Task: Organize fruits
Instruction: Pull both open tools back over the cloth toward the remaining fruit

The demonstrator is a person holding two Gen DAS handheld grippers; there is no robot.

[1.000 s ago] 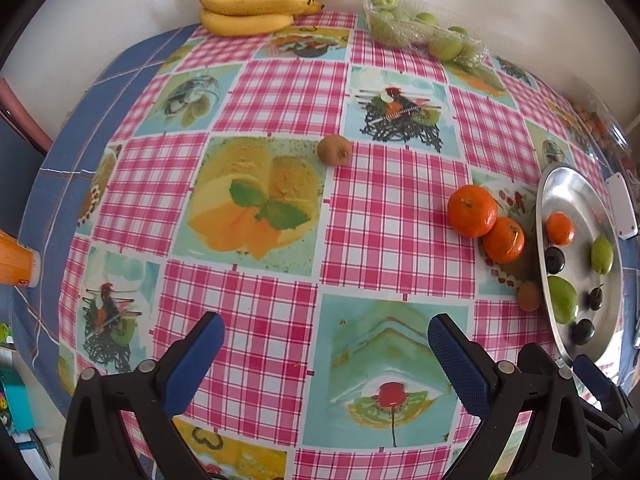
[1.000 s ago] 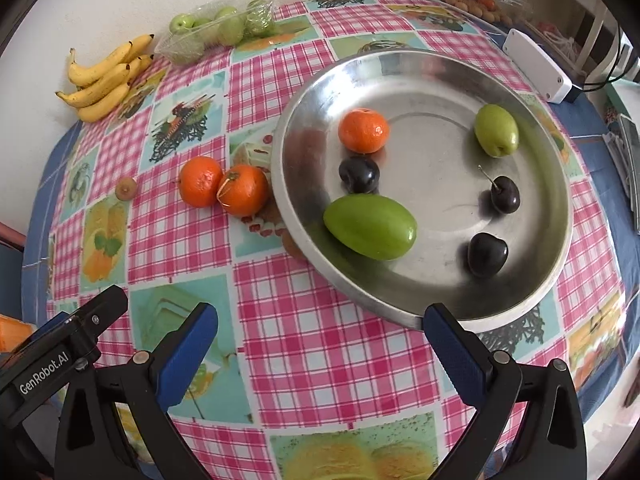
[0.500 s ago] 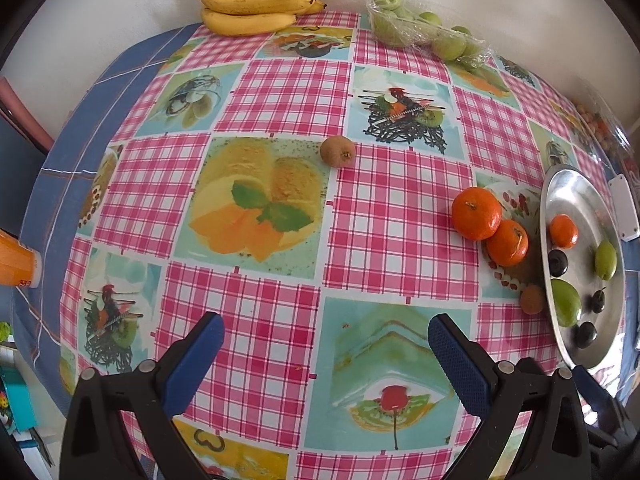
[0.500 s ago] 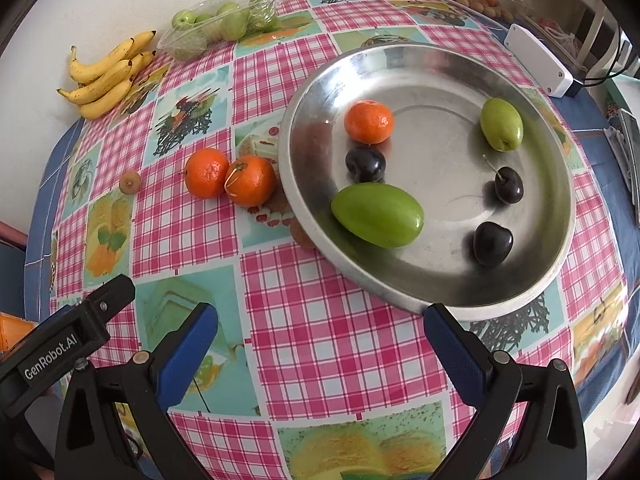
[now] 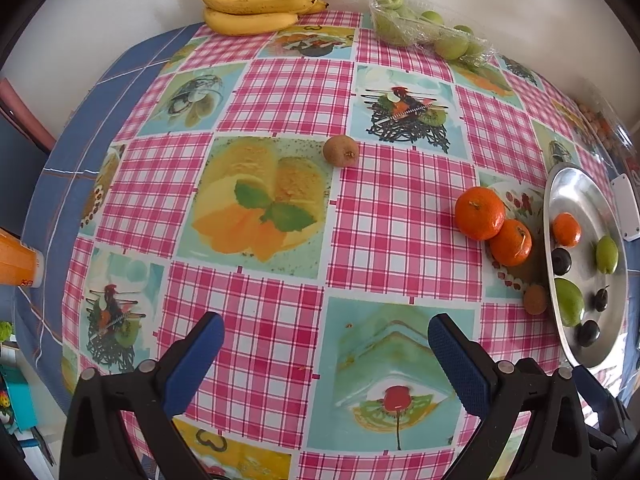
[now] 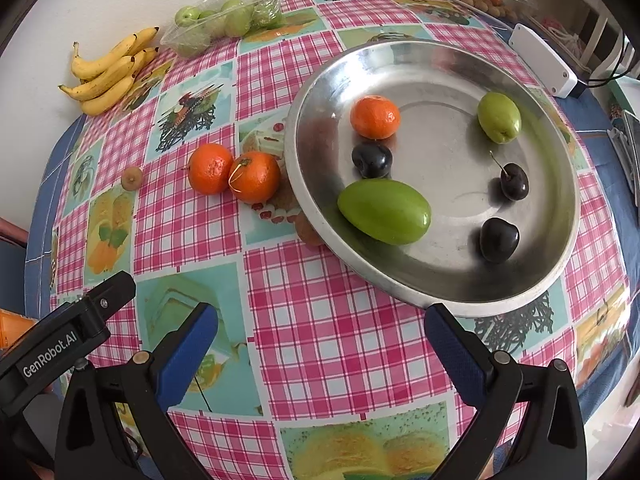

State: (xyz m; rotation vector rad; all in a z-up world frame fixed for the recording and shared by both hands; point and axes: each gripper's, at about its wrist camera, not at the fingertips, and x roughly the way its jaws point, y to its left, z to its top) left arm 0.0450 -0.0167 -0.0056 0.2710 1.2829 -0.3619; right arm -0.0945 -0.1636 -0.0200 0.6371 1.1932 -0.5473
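Both grippers, left [image 5: 325, 354] and right [image 6: 320, 344], gape wide, empty.

Home dining table, checked tablecloth [image 5: 288, 96], bananas [image 5: 256, 0]

A: On my feeds, soft even daylight; both views are sharp, with short, faint shadows under the fruit.

B: I note strong fisheye bowing, black vignetted corners, and pale glare on the metal tray [image 6: 560, 248].
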